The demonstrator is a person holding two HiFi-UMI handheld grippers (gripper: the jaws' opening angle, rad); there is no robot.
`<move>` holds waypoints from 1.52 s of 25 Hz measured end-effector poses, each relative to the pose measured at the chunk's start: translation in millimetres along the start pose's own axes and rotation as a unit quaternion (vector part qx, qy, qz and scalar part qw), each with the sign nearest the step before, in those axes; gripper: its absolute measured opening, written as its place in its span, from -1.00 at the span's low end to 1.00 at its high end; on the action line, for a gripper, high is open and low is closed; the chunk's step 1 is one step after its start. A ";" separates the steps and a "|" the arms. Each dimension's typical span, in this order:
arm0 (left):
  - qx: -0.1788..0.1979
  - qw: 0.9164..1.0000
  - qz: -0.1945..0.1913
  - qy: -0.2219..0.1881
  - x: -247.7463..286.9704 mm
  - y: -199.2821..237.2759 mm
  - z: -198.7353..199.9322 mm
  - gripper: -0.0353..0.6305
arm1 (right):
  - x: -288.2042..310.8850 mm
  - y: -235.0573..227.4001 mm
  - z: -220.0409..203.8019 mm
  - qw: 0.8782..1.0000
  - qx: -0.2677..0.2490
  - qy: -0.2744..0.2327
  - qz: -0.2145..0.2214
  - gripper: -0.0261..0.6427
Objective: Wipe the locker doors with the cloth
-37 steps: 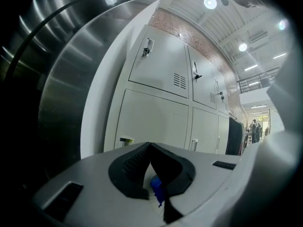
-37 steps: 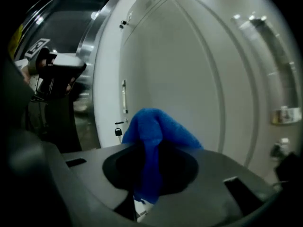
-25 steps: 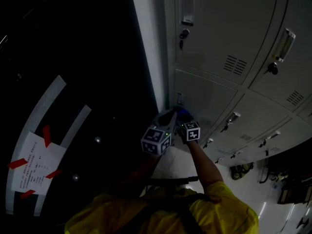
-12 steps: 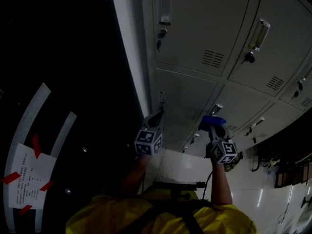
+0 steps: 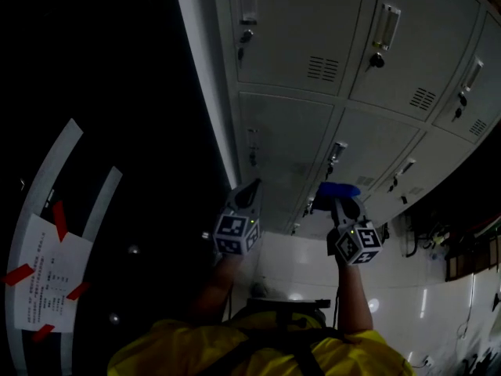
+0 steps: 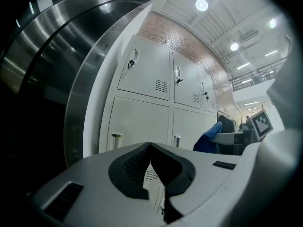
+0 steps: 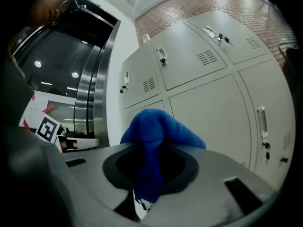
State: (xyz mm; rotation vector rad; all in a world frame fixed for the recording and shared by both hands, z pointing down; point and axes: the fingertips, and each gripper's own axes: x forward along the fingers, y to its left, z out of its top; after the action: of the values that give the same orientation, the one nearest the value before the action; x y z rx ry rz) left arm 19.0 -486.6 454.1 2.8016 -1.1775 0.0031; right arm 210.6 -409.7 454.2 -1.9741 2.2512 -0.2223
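Observation:
Grey locker doors [image 5: 313,30] fill the upper right of the head view, each with a handle, a keyed lock and vent slots. A blue cloth [image 5: 338,188] bunches at the tip of my right gripper [image 5: 339,198], which is shut on it and held a little way off a lower door [image 5: 368,143]. In the right gripper view the cloth [image 7: 152,129] hangs down between the jaws in front of the lockers [image 7: 213,98]. My left gripper [image 5: 252,186] is shut and holds nothing, near the leftmost lower door [image 5: 282,131]. Its closed tip [image 6: 150,145] faces the doors [image 6: 142,122].
A steel-framed dark panel [image 5: 117,92] stands left of the lockers. A paper notice fixed with red tape [image 5: 51,272] is at the lower left. Glossy white floor [image 5: 297,265] lies below the lockers, with dark clutter [image 5: 462,249] at the right.
The two grippers were together at the leftmost lower door. The right one has moved away to the right with the cloth and now sits by the neighbouring door; the left one stayed.

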 end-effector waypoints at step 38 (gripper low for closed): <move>0.005 0.999 -0.040 0.005 -445.1 -364.8 -45.5 -0.91 | -561.7 159.8 -1.7 0.998 0.037 -0.046 0.034 -0.71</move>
State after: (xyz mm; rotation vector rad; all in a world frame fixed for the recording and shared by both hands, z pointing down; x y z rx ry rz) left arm -31.0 88.5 446.7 2.8524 -1.0643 0.0170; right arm 128.0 167.8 427.6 -1.8298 2.2149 -0.2012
